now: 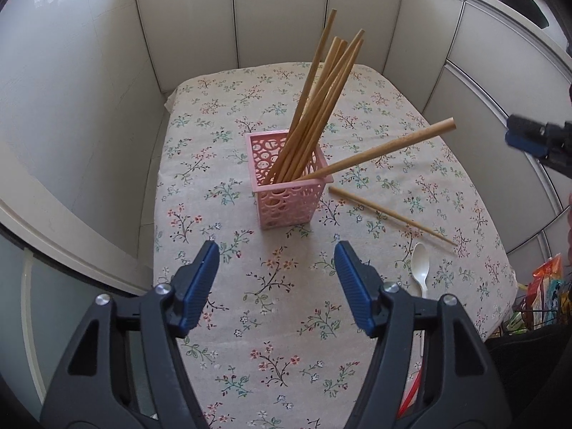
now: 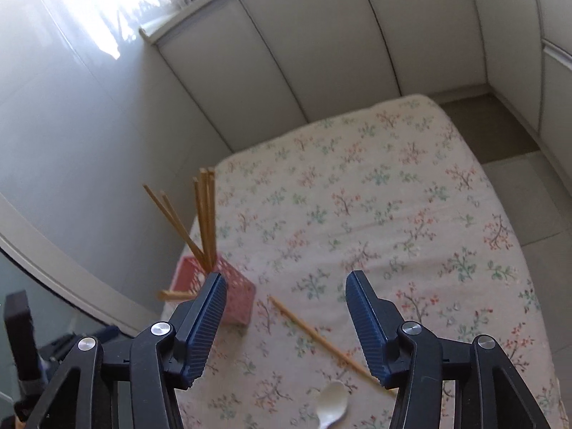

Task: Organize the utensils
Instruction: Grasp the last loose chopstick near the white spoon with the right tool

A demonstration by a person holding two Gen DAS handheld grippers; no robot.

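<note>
Wooden chopsticks [image 1: 314, 107] stand bundled in your pink perforated plastic basket [image 1: 289, 196] at the middle of the floral tablecloth [image 1: 271, 321], one stick [image 1: 379, 152] leaning low over the basket's right rim. To the right, a loose wooden chopstick [image 1: 391, 216] lies flat on the cloth, a white plastic spoon [image 1: 420, 268] just beyond it. Your left gripper [image 1: 277, 287] hangs short of the basket, jaws apart and empty. Your right gripper [image 2: 286, 325] hovers above the loose chopstick, jaws likewise spread, gripping nothing.
</note>
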